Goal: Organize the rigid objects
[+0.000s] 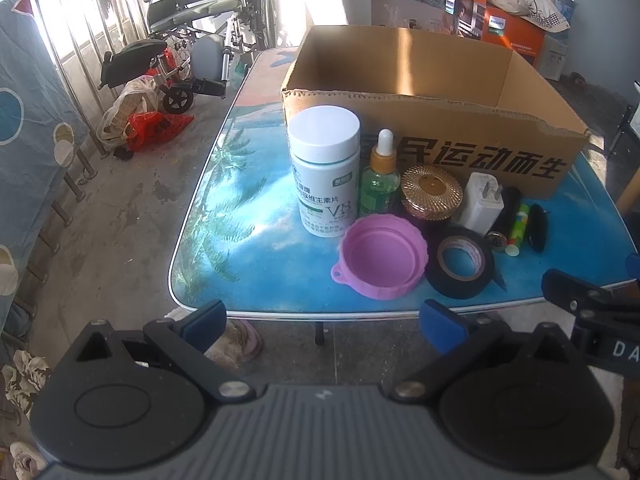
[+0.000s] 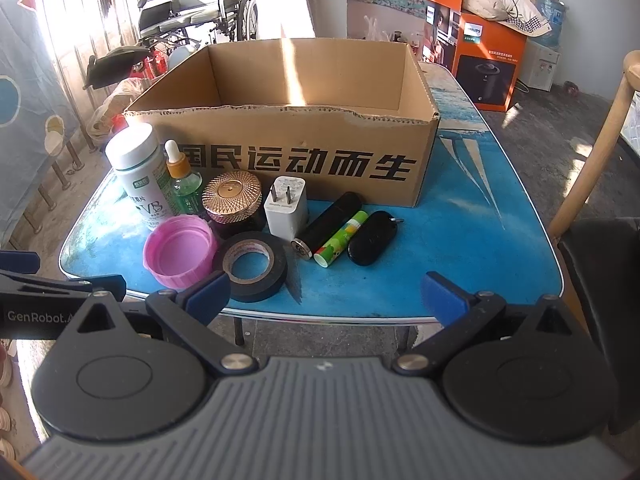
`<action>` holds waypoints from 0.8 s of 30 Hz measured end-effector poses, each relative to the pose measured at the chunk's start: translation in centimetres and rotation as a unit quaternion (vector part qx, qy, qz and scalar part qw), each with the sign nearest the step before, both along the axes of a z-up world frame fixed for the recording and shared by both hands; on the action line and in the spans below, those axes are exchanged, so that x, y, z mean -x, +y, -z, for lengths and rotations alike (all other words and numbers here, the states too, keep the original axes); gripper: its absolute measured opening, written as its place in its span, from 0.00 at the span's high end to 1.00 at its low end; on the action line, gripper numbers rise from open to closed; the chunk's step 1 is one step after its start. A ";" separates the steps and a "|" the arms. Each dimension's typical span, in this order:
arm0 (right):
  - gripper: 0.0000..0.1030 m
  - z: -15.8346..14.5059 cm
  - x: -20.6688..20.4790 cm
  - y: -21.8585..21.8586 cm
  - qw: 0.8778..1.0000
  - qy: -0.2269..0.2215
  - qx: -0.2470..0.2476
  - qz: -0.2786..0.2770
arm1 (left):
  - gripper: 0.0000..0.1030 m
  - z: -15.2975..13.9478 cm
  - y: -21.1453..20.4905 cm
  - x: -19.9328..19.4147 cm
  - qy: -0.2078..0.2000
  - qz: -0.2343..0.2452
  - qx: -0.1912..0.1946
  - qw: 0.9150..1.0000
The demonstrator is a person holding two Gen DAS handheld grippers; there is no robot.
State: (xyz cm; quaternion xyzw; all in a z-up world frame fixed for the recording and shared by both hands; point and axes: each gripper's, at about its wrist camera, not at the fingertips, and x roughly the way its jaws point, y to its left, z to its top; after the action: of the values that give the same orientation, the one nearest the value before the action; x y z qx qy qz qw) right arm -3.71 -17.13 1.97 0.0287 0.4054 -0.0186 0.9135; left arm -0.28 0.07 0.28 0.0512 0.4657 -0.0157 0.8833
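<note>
An open cardboard box (image 1: pixel 472 160) (image 2: pixel 304 160) stands on the blue table (image 1: pixel 280 280) (image 2: pixel 480 240). In front of it lie a white vitamin bottle (image 1: pixel 326 172) (image 2: pixel 138 172), a green dropper bottle (image 1: pixel 380 176) (image 2: pixel 182 184), a gold-lidded jar (image 1: pixel 431 192) (image 2: pixel 232 200), a white charger (image 1: pixel 482 202) (image 2: pixel 286 208), a pink lid (image 1: pixel 382 256) (image 2: pixel 178 254), black tape (image 1: pixel 460 262) (image 2: pixel 252 266), a black tube (image 2: pixel 330 224), a green lip balm (image 2: pixel 342 238) and a black key fob (image 2: pixel 372 238). My left gripper (image 1: pixel 322 322) and right gripper (image 2: pixel 328 294) are open, empty, before the table's near edge.
A wheelchair (image 1: pixel 200 32) and bags (image 1: pixel 140 120) stand on the floor at left by a railing. An orange Philips carton (image 2: pixel 480 60) is behind the table. A wooden chair (image 2: pixel 592 160) is at right. The table's right part (image 2: pixel 500 208) is bare.
</note>
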 end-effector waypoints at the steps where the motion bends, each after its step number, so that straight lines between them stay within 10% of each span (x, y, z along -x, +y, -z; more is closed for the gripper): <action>1: 0.01 0.0 0.0 0.0 1.000 0.000 -0.001 0.000 | 0.00 0.0 0.0 0.0 0.000 0.000 0.000 1.000; 24: 0.01 0.2 -0.1 -0.2 1.000 -0.001 -0.001 0.002 | 0.00 0.2 -0.2 -0.2 0.003 0.002 -0.002 1.000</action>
State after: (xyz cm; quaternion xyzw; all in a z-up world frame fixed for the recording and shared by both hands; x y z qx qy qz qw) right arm -3.57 -17.30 1.82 0.0306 0.4044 -0.0195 0.9139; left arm -0.08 -0.15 0.11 0.0543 0.4685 -0.0165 0.8816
